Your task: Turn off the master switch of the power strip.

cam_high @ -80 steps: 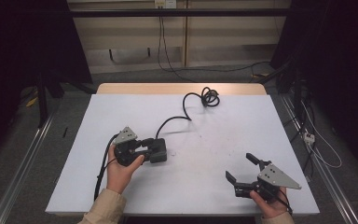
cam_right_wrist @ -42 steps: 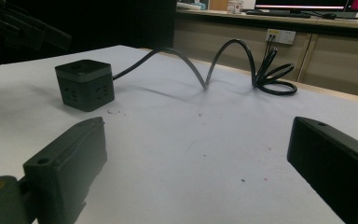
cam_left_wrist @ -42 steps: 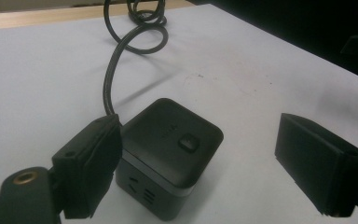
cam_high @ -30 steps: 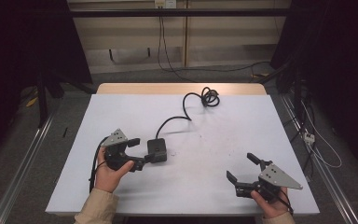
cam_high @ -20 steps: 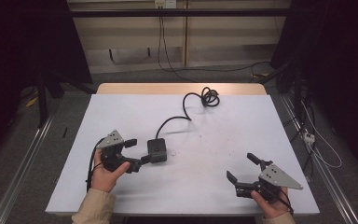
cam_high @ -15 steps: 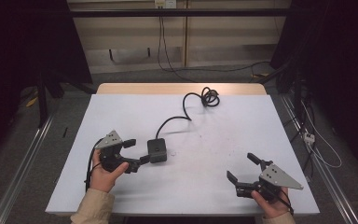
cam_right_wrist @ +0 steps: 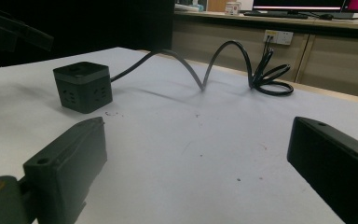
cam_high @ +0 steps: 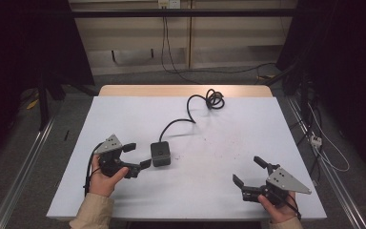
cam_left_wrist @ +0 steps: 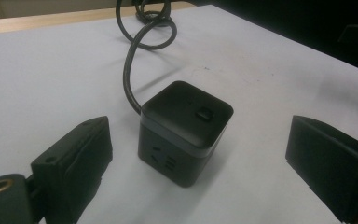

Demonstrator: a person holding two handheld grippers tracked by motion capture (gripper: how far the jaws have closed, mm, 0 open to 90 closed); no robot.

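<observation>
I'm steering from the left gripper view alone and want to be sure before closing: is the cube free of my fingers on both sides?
Observer: Yes. In the high view the left gripper is open and sits just left of the black socket cube, with its fingers short of the cube's sides.
Operator: Where is the other gripper?
Observer: The right gripper is open too, resting near the table's front right corner, well apart from the cube.
Operator: Where does the cable end?
Observer: The cord arcs up off the table and ends in a coil near the far edge; the right gripper view shows that arc lifted clear of the surface.
</observation>
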